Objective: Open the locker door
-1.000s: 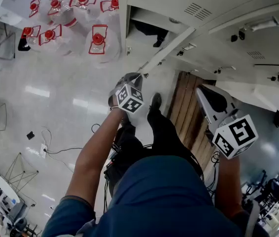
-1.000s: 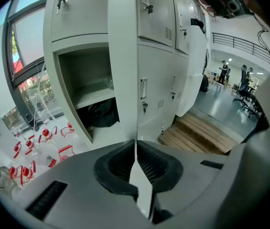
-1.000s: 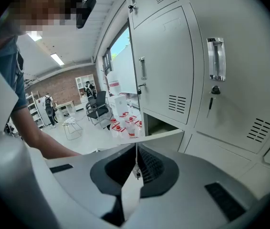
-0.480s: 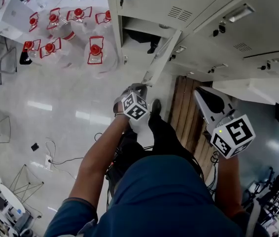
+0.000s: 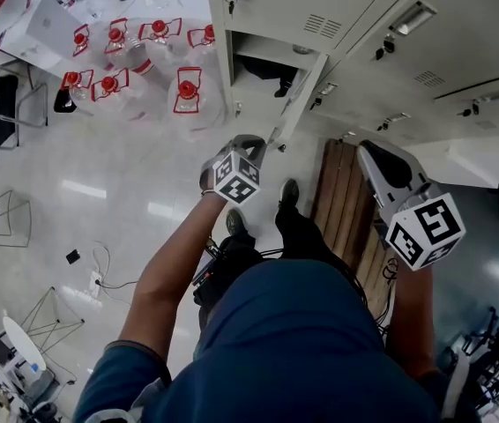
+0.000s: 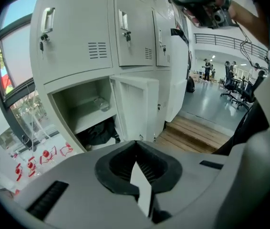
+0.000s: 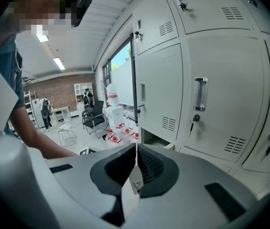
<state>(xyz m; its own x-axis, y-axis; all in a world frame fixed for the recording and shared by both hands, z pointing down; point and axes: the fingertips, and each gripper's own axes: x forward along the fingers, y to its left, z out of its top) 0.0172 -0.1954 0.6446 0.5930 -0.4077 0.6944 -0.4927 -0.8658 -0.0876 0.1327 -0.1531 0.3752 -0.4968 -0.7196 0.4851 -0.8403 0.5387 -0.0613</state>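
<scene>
The locker door (image 5: pixel 301 95) stands swung well out from its compartment (image 6: pixel 85 109), so the opening looks essentially done. That would explain why the left gripper (image 6: pixel 136 143) is clenched with nothing clearly pinched. A pale sliver shows behind its tips, and whether it touches the door I cannot tell. In the head view it sits just beside the door's free lower corner, at the end of an outstretched left forearm (image 5: pixel 175 263) reaching forward. The right gripper (image 7: pixel 136 149), likewise closed and empty, hangs well to the right of the door, idle and apart from it.
</scene>
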